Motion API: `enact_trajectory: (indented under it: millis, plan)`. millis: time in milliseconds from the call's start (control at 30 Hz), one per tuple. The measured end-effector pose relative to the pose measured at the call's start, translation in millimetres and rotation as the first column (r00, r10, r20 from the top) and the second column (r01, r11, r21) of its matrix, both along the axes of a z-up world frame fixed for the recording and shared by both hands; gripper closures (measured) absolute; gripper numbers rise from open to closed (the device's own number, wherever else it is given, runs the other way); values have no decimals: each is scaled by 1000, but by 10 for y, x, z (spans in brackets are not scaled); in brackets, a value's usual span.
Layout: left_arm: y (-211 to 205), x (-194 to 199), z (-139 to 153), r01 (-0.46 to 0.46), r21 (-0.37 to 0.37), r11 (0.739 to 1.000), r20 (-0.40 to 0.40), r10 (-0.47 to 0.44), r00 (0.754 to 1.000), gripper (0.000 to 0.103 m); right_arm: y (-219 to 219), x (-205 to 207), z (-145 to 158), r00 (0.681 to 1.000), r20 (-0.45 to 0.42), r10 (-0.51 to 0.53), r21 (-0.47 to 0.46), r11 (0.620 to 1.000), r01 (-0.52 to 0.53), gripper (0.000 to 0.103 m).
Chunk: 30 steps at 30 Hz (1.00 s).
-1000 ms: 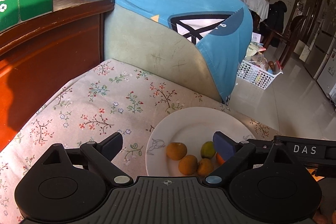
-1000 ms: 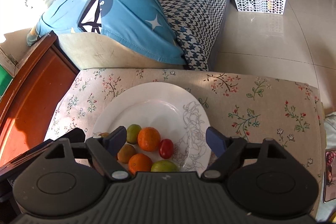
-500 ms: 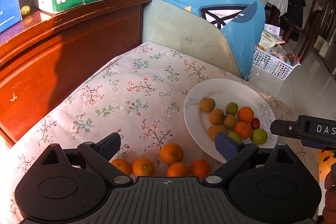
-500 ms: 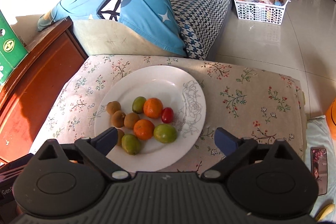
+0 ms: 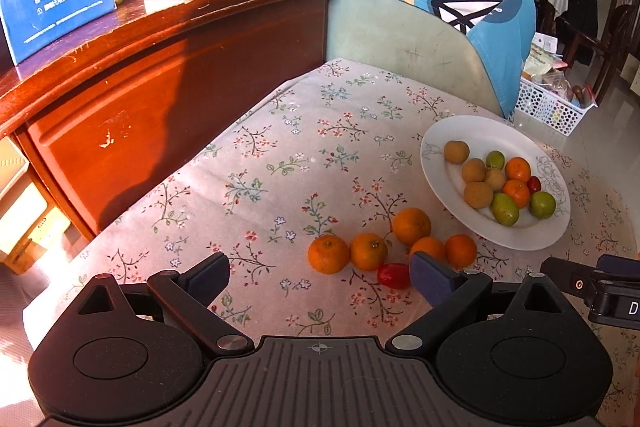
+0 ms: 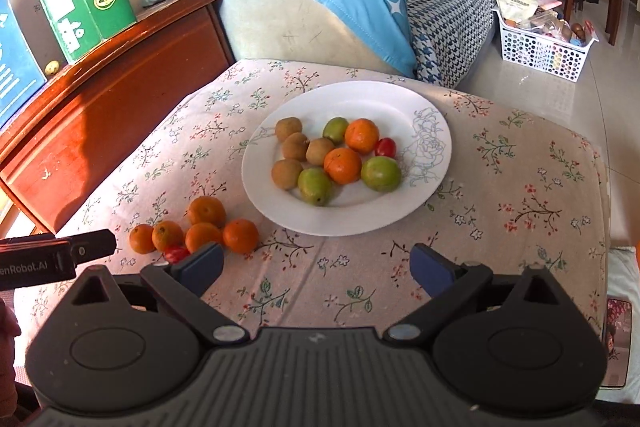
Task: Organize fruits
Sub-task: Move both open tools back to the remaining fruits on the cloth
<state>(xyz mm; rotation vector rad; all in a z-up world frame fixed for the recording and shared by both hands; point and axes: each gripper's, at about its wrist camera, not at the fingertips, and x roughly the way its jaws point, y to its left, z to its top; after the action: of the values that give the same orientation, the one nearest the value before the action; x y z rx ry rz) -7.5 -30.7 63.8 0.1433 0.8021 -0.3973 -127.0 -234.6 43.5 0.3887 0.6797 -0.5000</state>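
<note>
Currently: left gripper (image 5: 319,277) spread wide, empty, above flowered cloth (image 5: 280,163). Cluster of five loose orange mandarins (image 5: 370,251) just ahead of tips; small red oval tomato (image 5: 393,275) beside right fingertip (image 5: 426,277), long axis crosswise. Right gripper (image 6: 318,265) likewise agape, empty; round white fruit-laden plate (image 6: 420,107) ahead.
</note>
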Motion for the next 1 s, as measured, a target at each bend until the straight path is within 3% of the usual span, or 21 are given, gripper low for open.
enact_trajectory:
  millis: [233, 367, 467, 700, 800, 900, 933, 1000]
  plan:
    - [202, 56, -64, -42, -37, 998, -17, 41, 999, 5, 93, 95, -154, 997, -55, 46, 42, 998, -44, 6]
    - [240, 101, -142, -80, -50, 995, -21, 79, 997, 5, 139, 65, -202, 995, 36, 89, 45, 995, -91, 14]
    - [255, 136, -179, -122, -28, 992, -11, 121, 993, 5, 174, 73, -219, 989, 106, 107, 30, 993, -111, 15]
    - [259, 204, -253, -141, -45, 989, 8, 142, 990, 8, 166, 249, -362, 992, 86, 94, 59, 993, -100, 31]
    - [232, 225, -275, -123, -55, 991, 10, 124, 992, 12, 159, 290, -415, 993, 85, 82, 71, 994, -88, 40]
    - [198, 242, -314, -94, -62, 994, 4, 94, 996, 26, 148, 330, -450, 993, 90, 80, 77, 993, -87, 53]
    - [186, 248, -327, -82, -65, 994, 1, 83, 997, 33, 142, 345, -464, 992, 92, 83, 83, 992, -90, 55]
    - [164, 261, -356, -65, -65, 996, -1, 65, 998, 37, 140, 364, -480, 991, 99, 84, 83, 992, -93, 57]
